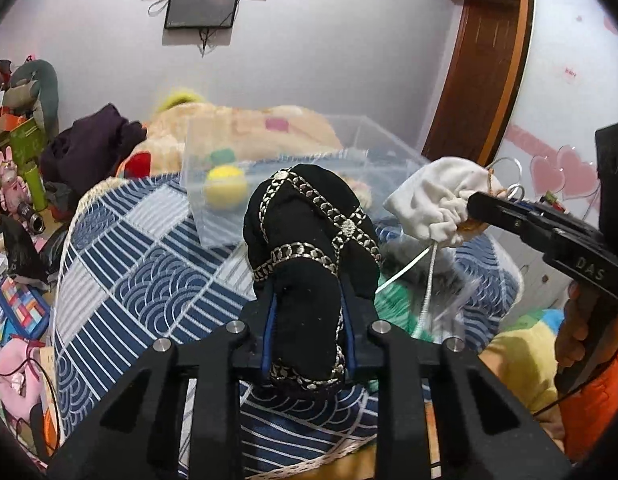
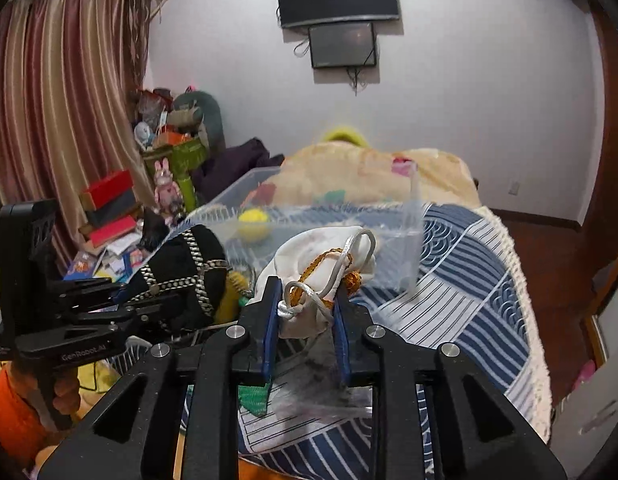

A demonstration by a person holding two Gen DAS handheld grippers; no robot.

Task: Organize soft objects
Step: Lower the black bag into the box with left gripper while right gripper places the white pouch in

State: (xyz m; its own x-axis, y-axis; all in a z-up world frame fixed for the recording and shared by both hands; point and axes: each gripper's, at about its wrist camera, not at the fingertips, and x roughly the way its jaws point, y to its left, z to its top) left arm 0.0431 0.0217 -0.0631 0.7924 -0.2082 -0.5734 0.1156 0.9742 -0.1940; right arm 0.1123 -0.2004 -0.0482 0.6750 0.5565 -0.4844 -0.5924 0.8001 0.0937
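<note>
1. Black velvet, crossed with silver-gold braid, is filling the near centre of the left wrist view: the left gripper (image 1: 307, 320) is clamping this black pouch (image 1: 309, 248) between its blue-padded fingers (image 1: 267, 332), the bottom end hidden below the finger mount.
2. Its long axis is running from 6 o'clock up to 12 o'clock, rounded end pointing away toward the container.
3. At 3 o'clock the right gripper (image 1: 475, 210) is closing on the gathered neck of a white drawstring pouch (image 1: 429, 200); the pouch body is pointing toward 10 o'clock, cords dangling toward 6.
4. From the right wrist, that right gripper (image 2: 305, 312) is pinching the white pouch (image 2: 309, 256) with knotted white and orange cords; the fabric inside the grip is partly covered.
5. Under both pouches, green and grey soft items are lying blurred on the blue patterned bedspread (image 1: 149, 272), too smeared to name.
6. Beyond, at 12 o'clock, a clear plastic bin (image 1: 293, 160) is resting on the bed holding a yellow ball (image 1: 225, 190).
7. Farthest, a beige blanket (image 2: 349, 176) is lying behind the bin.
</note>
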